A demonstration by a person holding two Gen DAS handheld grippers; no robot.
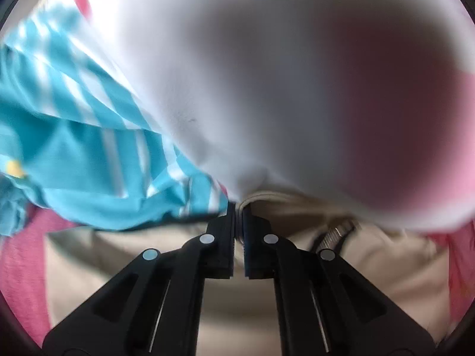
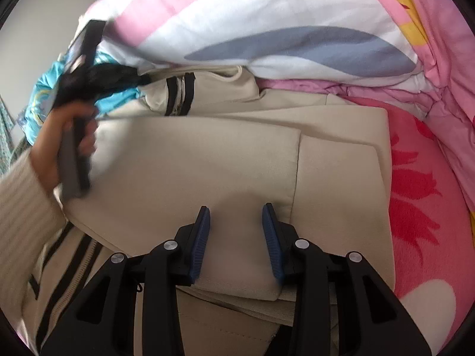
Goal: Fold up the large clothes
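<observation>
The beige jacket [image 2: 190, 160] is laid flat on the pink bed cover [image 2: 415, 207], partly folded, with one panel doubled over the body and its zip with dark stripes [image 2: 180, 93] seen at the far collar end and again at the near left. Its long axis is judged to run from near to far, away from the right tool. The right tool [image 2: 236, 222] is held just above the near folded panel with its blue-padded fingers apart and nothing between them; the cloth lies directly ahead and below. At the far left end, the left tool [image 1: 239, 207] is pressed together on a thin beige edge of the jacket near the collar, and the hand [image 2: 63, 148] gripping it is seen from the right wrist camera. The left tool is therefore the nearer one to the collar end, the right to the hem end. Beyond the jacket, a white, pink and grey pillow [image 2: 267, 29] and a turquoise striped cloth [image 1: 74, 124] are piled. No brand, label or writing can be read.
</observation>
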